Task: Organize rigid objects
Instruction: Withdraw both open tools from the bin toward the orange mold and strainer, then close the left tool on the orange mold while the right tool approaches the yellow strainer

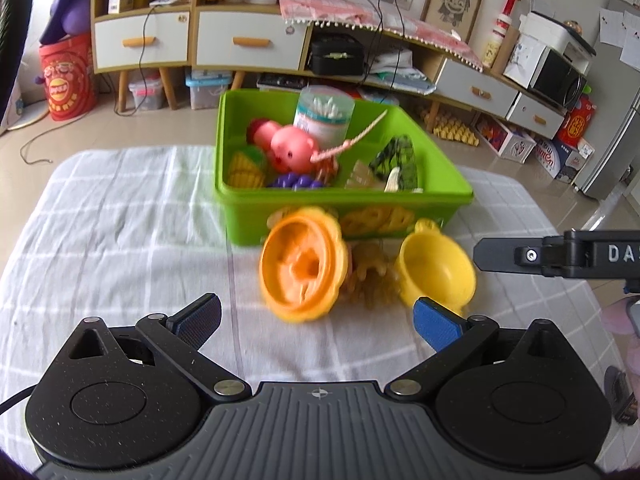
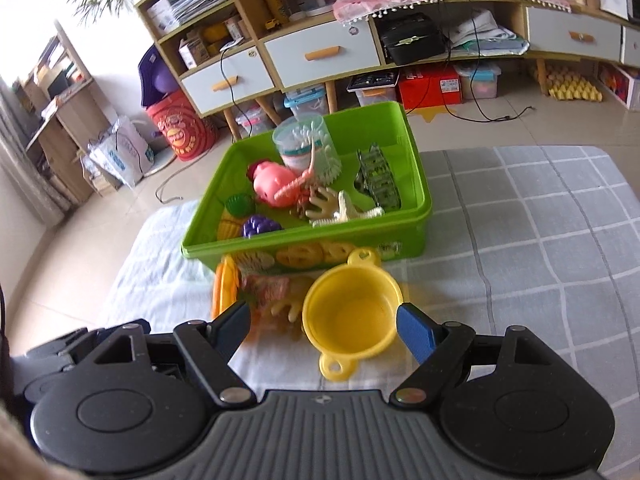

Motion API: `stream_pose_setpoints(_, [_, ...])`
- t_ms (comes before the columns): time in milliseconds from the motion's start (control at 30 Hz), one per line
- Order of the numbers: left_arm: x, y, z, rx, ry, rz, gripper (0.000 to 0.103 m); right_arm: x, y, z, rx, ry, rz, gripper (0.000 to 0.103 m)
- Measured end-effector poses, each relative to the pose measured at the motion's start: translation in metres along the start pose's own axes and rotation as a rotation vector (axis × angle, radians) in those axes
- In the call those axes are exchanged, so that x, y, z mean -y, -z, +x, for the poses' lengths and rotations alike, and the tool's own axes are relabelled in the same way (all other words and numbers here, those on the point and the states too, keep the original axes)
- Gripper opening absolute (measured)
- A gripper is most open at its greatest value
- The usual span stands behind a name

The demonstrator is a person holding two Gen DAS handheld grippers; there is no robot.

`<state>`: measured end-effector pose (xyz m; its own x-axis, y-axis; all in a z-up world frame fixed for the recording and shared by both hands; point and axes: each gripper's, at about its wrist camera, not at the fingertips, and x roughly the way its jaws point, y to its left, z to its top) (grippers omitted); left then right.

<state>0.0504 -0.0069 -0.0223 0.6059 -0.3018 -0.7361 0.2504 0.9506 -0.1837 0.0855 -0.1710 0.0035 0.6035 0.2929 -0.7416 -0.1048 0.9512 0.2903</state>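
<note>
A green bin [image 1: 340,208] is sitting on the tabletop [image 1: 120,208], which is covered with a pale checked cloth. Lying inside it are a pink pig toy [image 1: 290,148], a clear tub of cotton swabs [image 1: 324,114], a toy corn cob [image 1: 244,170] and purple toy grapes [image 1: 296,181]. Just in front of the bin's near wall, an orange toy lid [image 1: 302,264] is standing tilted on its edge, a yellow toy pot [image 2: 352,316] is sitting upright, and a tan claw-like toy [image 1: 370,276] is lying between the two. The left gripper [image 1: 316,322] is hovering before the lid with its jaws spread wide, holding nothing. The right gripper [image 2: 324,330] is reaching around the pot, its jaws standing open on either side; I cannot tell whether the pads are touching the rim.
</note>
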Motion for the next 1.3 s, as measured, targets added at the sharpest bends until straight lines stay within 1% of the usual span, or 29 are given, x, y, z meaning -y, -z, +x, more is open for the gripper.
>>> stream_pose_setpoints(100, [-0.005, 0.009, 0.005, -0.013, -0.005, -0.002, 0.101, -0.002, 0.011, 0.004, -0.009, 0.009, -0.037, 0.062])
stream_pose_setpoints(333, [-0.018, 0.031, 0.017, -0.044, -0.044, -0.001, 0.101, -0.002, 0.033, 0.015, -0.034, 0.051, -0.117, 0.062])
stream_pose_setpoints(633, [-0.016, 0.048, 0.033, -0.048, -0.079, 0.128, 0.101, 0.003, 0.049, 0.034, -0.084, 0.107, -0.204, 0.062])
stream_pose_setpoints(733, [-0.012, 0.054, 0.033, -0.015, -0.079, 0.196, 0.101, 0.005, 0.055, 0.042, -0.102, 0.125, -0.234, 0.062])
stream_pose_setpoints(833, [-0.014, 0.058, 0.033, 0.015, -0.053, 0.212, 0.101, 0.008, 0.059, 0.048, -0.111, 0.136, -0.251, 0.062])
stream_pose_setpoints(867, [-0.015, 0.058, 0.034, 0.025, -0.046, 0.22, 0.101, 0.009, 0.06, 0.05, -0.114, 0.141, -0.256, 0.063])
stream_pose_setpoints(967, [-0.016, 0.06, 0.034, 0.05, -0.022, 0.244, 0.102, 0.008, 0.062, 0.054, -0.101, 0.152, -0.287, 0.07])
stream_pose_setpoints(1067, [-0.019, 0.057, 0.036, 0.06, -0.009, 0.254, 0.102, 0.009, 0.062, 0.057, -0.085, 0.144, -0.288, 0.076])
stream_pose_setpoints(1133, [-0.019, 0.056, 0.038, 0.074, -0.007, 0.252, 0.102, 0.01, 0.064, 0.06, -0.069, 0.141, -0.296, 0.087])
stream_pose_setpoints(1300, [-0.018, 0.051, 0.044, 0.099, 0.004, 0.257, 0.102, 0.015, 0.072, 0.062, 0.025, 0.107, -0.328, 0.087])
